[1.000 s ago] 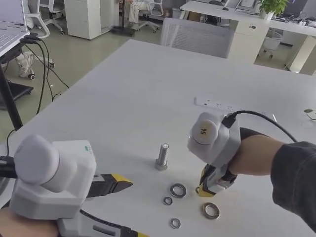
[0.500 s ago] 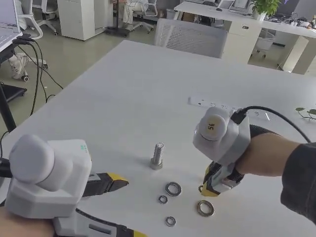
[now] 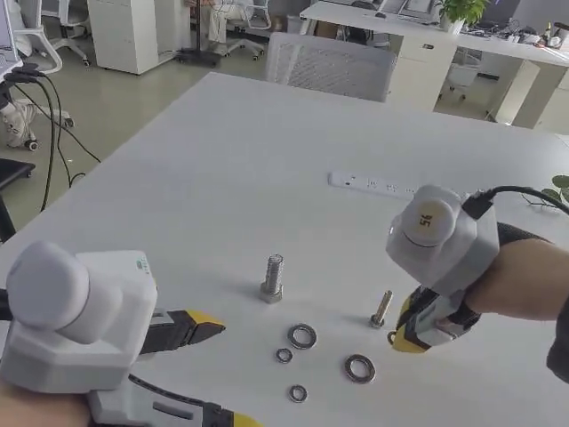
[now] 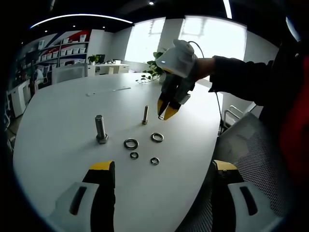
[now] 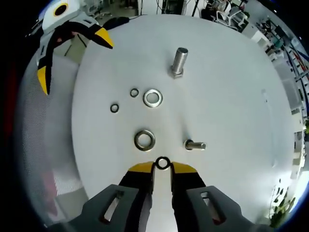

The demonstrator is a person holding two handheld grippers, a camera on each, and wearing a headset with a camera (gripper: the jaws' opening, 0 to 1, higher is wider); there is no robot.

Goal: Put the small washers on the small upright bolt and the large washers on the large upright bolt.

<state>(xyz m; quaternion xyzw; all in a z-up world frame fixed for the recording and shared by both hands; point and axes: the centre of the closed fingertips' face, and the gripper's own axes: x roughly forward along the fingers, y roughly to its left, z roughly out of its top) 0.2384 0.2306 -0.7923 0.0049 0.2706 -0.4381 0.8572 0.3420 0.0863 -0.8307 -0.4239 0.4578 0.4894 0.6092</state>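
Tabletop [image 3: 222,151], white and wide, is carrying two upright bolts and four loose washers. The right tool [image 3: 407,336] is clenching on a small washer [image 5: 162,163], and the ring is sitting right between its yellow tips. Just ahead of those tips and a little to their right, the small bolt [image 5: 194,144] is standing, apart from the held ring. Just ahead and slightly left of the tips, the near large washer [image 5: 144,140] is lying flat. Further out, the far large washer [image 5: 152,97] is lying flat too. Beside it on the left, the first loose small washer [image 5: 134,92] is resting, and the second loose small washer [image 5: 114,108] is lying further left again. Beyond all of them the large bolt [image 5: 178,62] is standing on its hex head, thread up. The left tool [image 4: 163,168] is hanging released above the tabletop, jaws spread wide. The whole cluster is lying ahead of it, with the large bolt toward its left and the right tool further ahead.
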